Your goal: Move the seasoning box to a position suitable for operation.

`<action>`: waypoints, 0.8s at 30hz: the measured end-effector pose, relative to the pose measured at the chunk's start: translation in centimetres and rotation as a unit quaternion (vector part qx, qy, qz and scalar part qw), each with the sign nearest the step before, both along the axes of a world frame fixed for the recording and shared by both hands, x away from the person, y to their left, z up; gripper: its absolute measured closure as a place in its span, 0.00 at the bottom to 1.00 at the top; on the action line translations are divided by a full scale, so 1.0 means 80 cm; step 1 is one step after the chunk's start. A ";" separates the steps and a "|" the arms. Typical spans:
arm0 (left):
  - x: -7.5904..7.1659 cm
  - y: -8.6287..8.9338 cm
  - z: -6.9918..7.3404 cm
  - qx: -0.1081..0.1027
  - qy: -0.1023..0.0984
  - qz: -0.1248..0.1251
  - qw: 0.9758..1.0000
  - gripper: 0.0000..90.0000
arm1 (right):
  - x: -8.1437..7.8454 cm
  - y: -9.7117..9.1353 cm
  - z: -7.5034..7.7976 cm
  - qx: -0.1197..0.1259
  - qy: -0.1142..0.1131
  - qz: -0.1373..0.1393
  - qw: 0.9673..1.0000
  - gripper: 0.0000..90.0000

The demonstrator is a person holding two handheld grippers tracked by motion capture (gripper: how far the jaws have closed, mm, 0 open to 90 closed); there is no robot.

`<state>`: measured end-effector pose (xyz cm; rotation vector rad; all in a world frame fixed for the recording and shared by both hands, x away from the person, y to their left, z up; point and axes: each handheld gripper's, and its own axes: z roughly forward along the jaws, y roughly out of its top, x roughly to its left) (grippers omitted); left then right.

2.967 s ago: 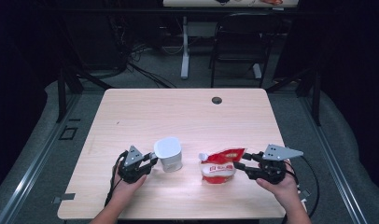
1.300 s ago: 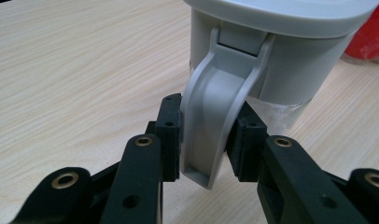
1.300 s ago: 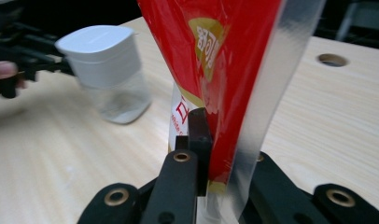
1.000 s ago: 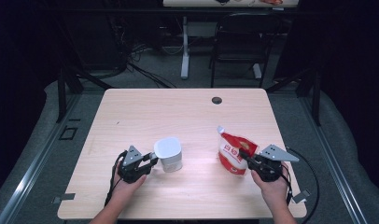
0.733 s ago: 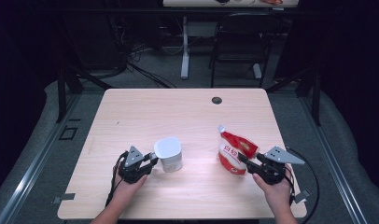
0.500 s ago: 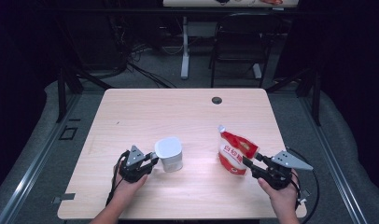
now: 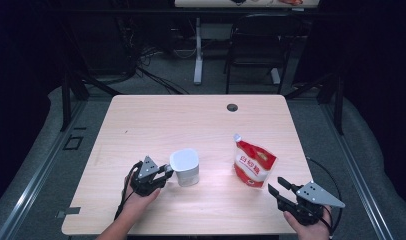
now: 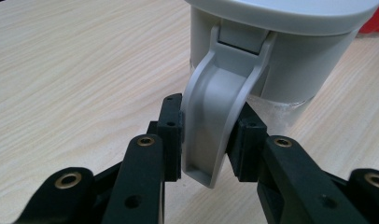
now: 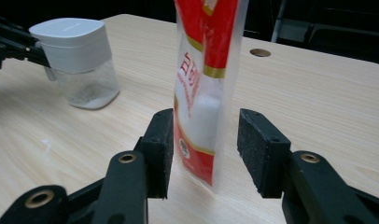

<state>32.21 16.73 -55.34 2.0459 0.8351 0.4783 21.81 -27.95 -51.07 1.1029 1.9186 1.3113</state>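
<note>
Holding the canister's handle (image 8: 215,126) clamped in your left gripper (image 7: 163,171) fingers | right gripper (image 7: 281,187) fingers just opened, red pouch (image 7: 253,164) standing free beyond them on the surface (image 7: 156,120) | left: open pouch, pour into canister (image 7: 185,166)

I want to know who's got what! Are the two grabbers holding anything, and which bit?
The left gripper pinches the grey handle of the white-lidded jar. The right gripper holds nothing; its jaws just opened, clear of the standing red pouch.
</note>
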 end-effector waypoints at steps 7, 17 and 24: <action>-0.004 -0.003 0.001 0.002 0.003 -0.011 1.000 0.78 | -0.001 0.008 0.002 0.009 -0.001 0.016 1.000 0.65; -0.012 -0.008 0.000 0.001 0.009 -0.043 0.999 0.77 | -0.001 0.040 0.001 -0.015 -0.007 0.062 0.998 0.65; -0.015 -0.009 0.001 0.003 0.010 -0.053 0.999 0.77 | 0.008 0.060 -0.001 -0.021 0.006 0.096 0.995 0.66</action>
